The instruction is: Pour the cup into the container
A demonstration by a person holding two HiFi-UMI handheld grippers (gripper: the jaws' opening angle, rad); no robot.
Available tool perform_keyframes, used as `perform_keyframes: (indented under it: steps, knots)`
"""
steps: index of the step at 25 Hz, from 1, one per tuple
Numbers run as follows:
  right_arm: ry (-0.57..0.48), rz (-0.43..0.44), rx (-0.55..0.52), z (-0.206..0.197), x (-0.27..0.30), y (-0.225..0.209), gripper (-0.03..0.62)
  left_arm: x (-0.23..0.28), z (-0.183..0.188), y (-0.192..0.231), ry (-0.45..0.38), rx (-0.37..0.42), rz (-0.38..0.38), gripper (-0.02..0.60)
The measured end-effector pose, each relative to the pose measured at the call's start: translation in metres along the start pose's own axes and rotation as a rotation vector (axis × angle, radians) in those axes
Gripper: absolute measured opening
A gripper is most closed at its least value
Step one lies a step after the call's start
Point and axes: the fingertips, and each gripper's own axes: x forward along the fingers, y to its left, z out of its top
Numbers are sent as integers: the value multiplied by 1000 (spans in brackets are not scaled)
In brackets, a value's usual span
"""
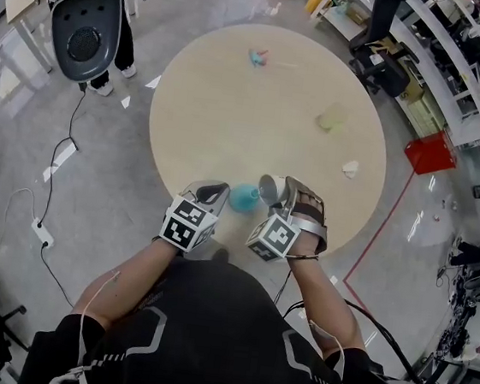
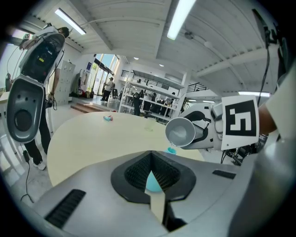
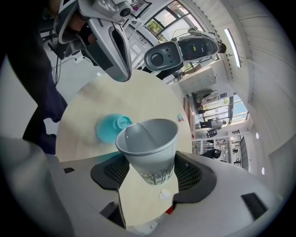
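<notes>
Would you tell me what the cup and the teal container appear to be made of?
The cup: probably paper, matte white, with a rolled rim and printed trees. The teal container: likely plastic, smooth and uniformly coloured; too blurred for certainty.

The paper cup (image 3: 150,148) and beige table (image 1: 231,117) look matt.

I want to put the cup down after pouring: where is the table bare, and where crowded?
The table is bare across its middle and left side, between the small teal object, the green cup and the teal container. Crowded: the near edge, where the left hand-held gripper, the right hand-held gripper and paper cup meet.
</notes>
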Motion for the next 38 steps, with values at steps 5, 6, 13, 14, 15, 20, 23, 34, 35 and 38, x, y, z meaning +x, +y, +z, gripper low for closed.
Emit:
perform_keyframes:
  steps: [5,6,13,14,15,20,23,34,35,38]
  knots:
    - [-4,-6,-8,-2,-1,2,307,2,-6,-3,2,8,-8,0]
    - [-5,-8,-10,-2,-1,2,307,2,-7,-3,3,9,-9,0]
    - [-20,-23,-14,5,-8,-7,307,4,-2,-3,6,5,-15,0]
    - [-21,-25,-18,5,-8,-7,307,4,-1,-4,7,7,-16,0]
    - [-22,-28,-21,6,-8,-8,307,4,-1,-3,8,8,-15,0]
    - [-16,-31,-34,6,-10,-8,307,3,-2,0,7,9,-11,0]
    - [-12,-44,-45,5,-12,-8,307,0,-2,-2,2,1,-16,0]
    - [-9,-67,-65,5,-12,-9,307,2,0,-3,3,-9,-16,0]
    - [-8,-61,-65,6,-12,-8,307,2,-1,-2,5,-9,-16,0]
    - [-13,-44,-38,5,-11,-5,307,1,-2,-2,10,-9,-14,0]
